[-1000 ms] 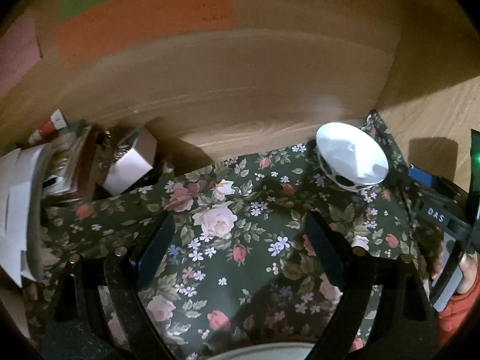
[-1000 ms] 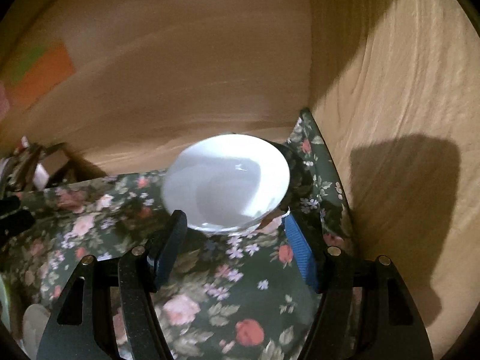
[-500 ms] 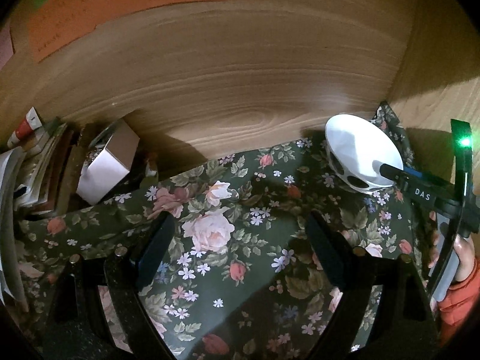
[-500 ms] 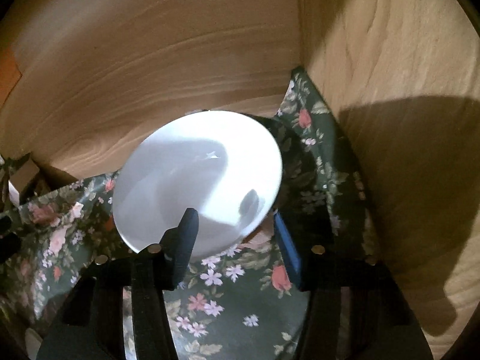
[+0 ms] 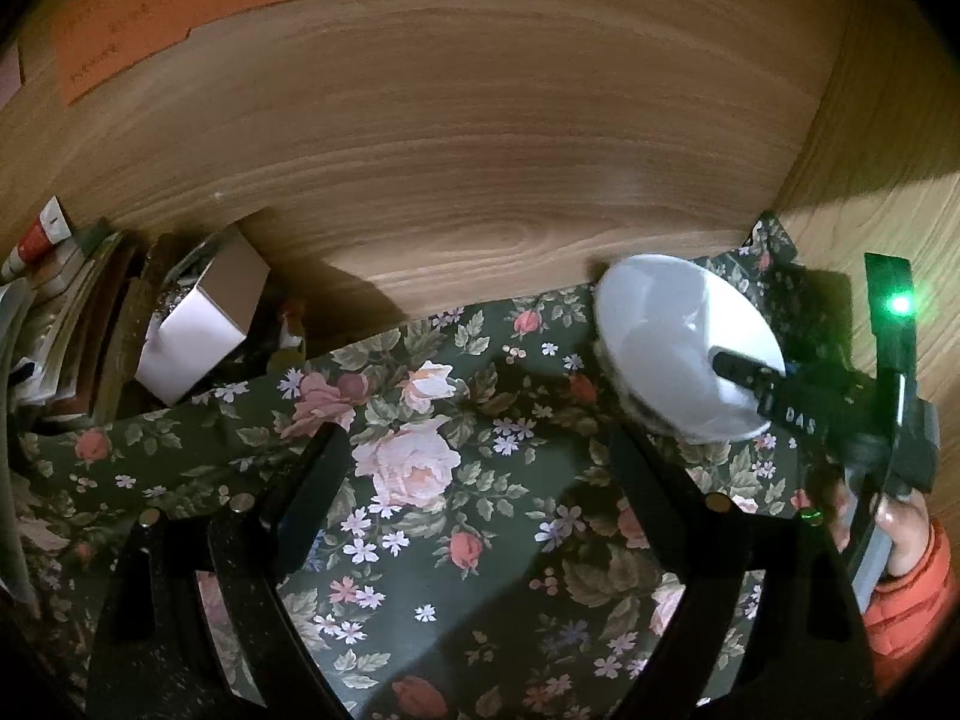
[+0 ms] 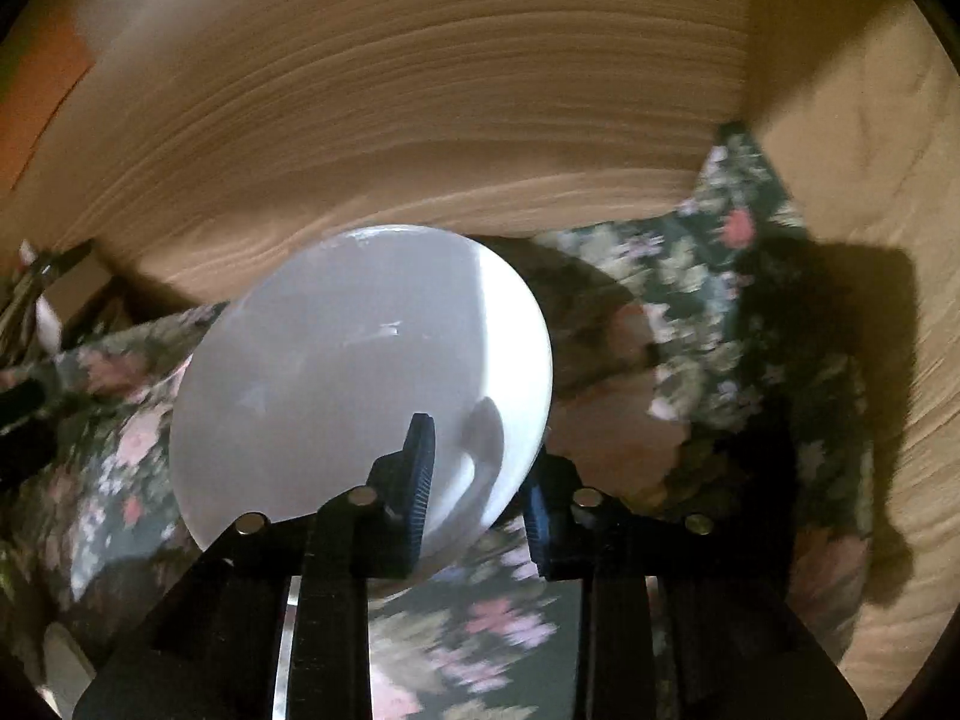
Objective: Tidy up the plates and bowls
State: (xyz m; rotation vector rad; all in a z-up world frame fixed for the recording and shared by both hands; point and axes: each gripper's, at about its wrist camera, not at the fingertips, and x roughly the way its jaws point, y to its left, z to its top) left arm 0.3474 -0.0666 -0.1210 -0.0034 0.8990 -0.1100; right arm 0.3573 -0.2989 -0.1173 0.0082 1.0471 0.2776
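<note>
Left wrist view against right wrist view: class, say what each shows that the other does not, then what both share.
Only the left wrist view shows the left gripper open over bare cloth, the white box, the stacked books, a hand in an orange sleeve and a green light.

Only the right wrist view shows the right gripper from behind, its fingers shut on the bowl's near rim, one inside and one outside.

Both share the white bowl, the flowered cloth, the wooden wall and the orange paper.
</note>
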